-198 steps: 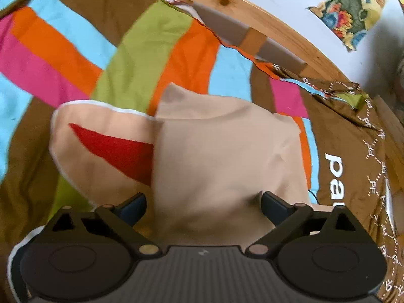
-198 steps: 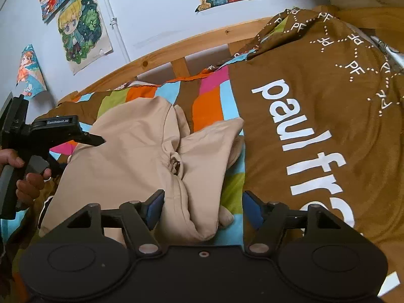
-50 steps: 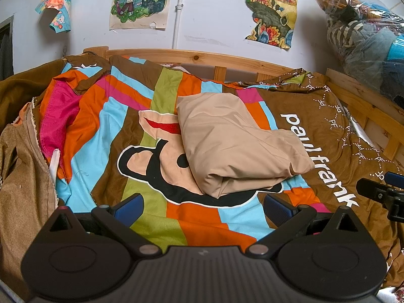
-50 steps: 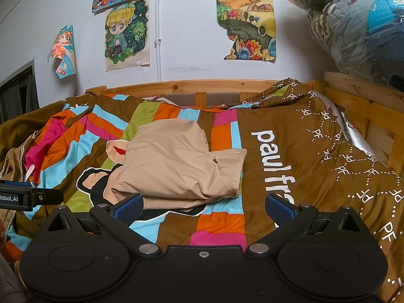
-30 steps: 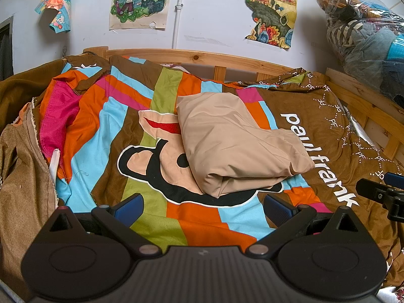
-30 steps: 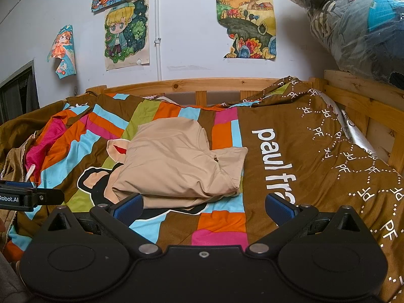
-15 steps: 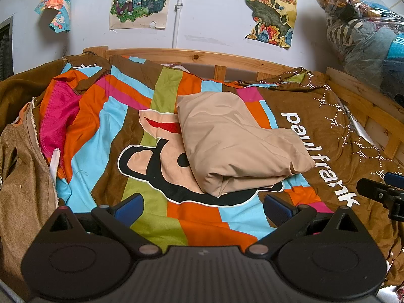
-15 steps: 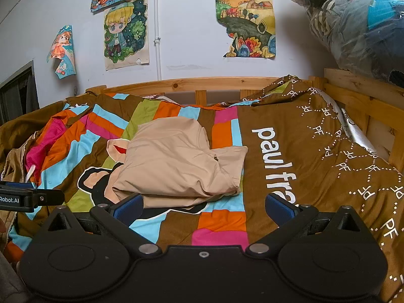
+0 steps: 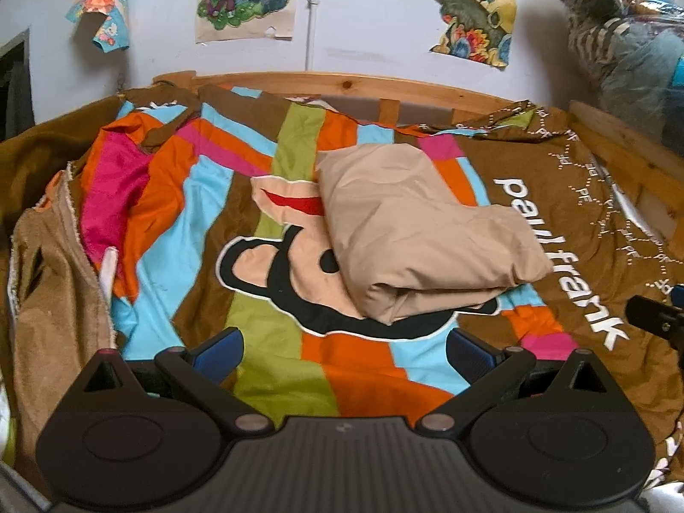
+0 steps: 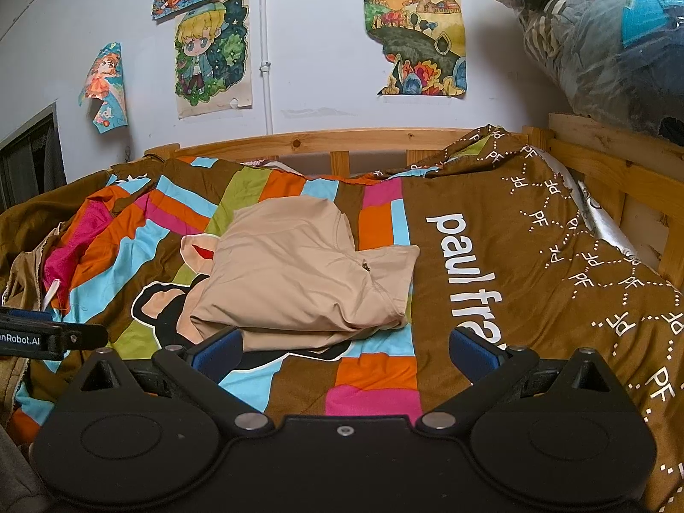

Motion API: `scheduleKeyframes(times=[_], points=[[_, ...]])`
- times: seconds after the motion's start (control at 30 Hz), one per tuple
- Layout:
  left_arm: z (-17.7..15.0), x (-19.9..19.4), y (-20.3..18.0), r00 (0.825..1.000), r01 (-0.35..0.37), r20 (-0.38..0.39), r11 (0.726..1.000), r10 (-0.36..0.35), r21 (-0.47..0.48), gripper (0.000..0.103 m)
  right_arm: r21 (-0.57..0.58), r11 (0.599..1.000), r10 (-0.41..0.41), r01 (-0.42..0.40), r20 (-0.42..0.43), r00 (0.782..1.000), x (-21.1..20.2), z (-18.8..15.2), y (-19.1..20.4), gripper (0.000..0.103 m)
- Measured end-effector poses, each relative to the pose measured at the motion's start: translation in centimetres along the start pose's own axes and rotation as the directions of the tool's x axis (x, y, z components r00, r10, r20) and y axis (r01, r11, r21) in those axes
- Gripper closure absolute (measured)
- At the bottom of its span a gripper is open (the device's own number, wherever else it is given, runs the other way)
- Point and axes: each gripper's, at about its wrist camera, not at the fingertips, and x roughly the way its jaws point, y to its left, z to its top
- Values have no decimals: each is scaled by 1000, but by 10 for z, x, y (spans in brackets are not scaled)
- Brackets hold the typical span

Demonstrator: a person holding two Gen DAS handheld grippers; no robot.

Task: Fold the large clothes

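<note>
A beige garment (image 9: 419,231) lies folded into a thick, compact bundle in the middle of a bed, resting on a brightly striped duvet cover (image 9: 205,213). Its layered fold edges face the near side, and in the right wrist view (image 10: 299,273) a short flap with a small dark zip pull juts toward the right. The bundle partly covers a cartoon monkey face (image 9: 273,265) printed on the cover. To the right of the garment, white lettering (image 10: 466,269) runs across a brown section of the cover, with dotted "PF" patterns farther right.

The left gripper (image 9: 344,348) hangs above the near edge of the bed, its blue-padded jaws spread wide with nothing between them. The right gripper (image 10: 344,348) does likewise, jaws wide apart and empty, well short of the garment. Each gripper's tip shows at the edge of the other's view.

A tan towel-like cloth (image 9: 51,325) is heaped at the near left. A wooden bed frame (image 10: 342,139) runs along the far side and right. Cartoon and landscape posters (image 10: 211,55) hang on the white wall behind. At the upper right, a clear plastic bag (image 10: 598,30) holds bundled dark and blue fabrics.
</note>
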Motion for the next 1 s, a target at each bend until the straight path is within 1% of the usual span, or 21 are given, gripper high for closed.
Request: scheduleKeyframes(times=[0.13, 0.4, 1.0], points=[[2, -2, 0, 1000, -20, 14, 1000, 19, 20, 1, 4, 1000, -5, 5, -2, 1000, 1, -1, 3, 1], [3, -1, 1, 1000, -4, 6, 1000, 4, 30, 1, 6, 1000, -4, 4, -4, 1000, 1, -1, 1, 1], [3, 0, 0, 1000, -8, 7, 1000, 8, 25, 1, 6, 1000, -3, 3, -6, 1000, 1, 0, 1, 1]])
